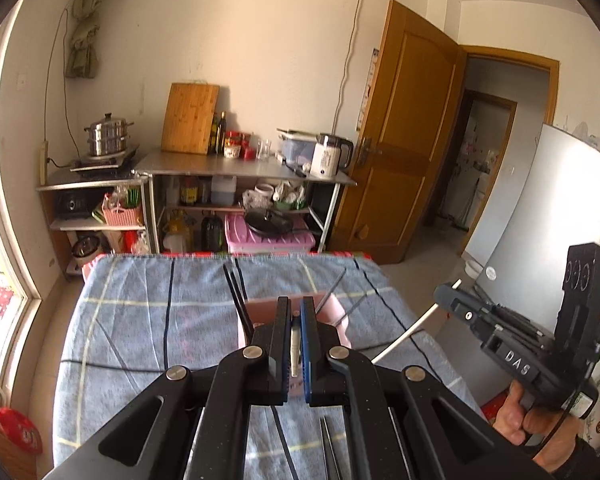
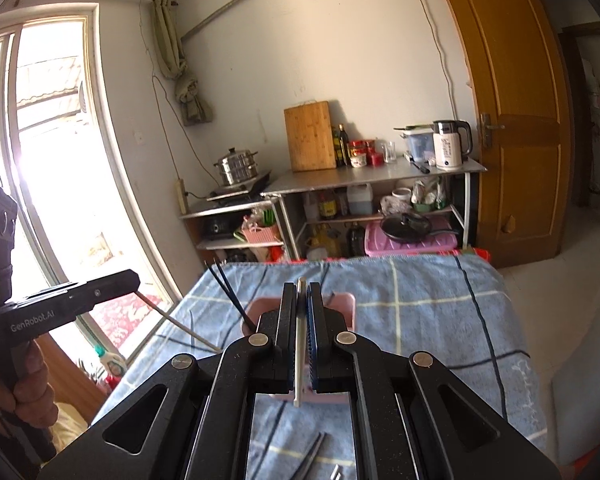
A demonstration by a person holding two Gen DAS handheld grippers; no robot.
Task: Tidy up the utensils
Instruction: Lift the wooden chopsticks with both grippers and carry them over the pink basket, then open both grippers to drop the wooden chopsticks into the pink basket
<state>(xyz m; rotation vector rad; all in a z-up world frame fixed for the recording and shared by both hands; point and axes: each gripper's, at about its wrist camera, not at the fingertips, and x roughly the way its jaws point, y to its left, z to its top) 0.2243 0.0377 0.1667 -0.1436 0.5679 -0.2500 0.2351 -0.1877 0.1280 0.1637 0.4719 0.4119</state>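
A: Why does each tool pinch a white chopstick above the pink holder [image 2: 342, 306]?

B: Probably to drop them in beside the black chopsticks [image 2: 232, 294] leaning there. The left tool [image 1: 295, 312] and right tool [image 2: 301, 300] are each pressed together on one slim, pale, smooth stick, the right's white chopstick [image 2: 299, 360] directly over the holder, on the blue-checked table
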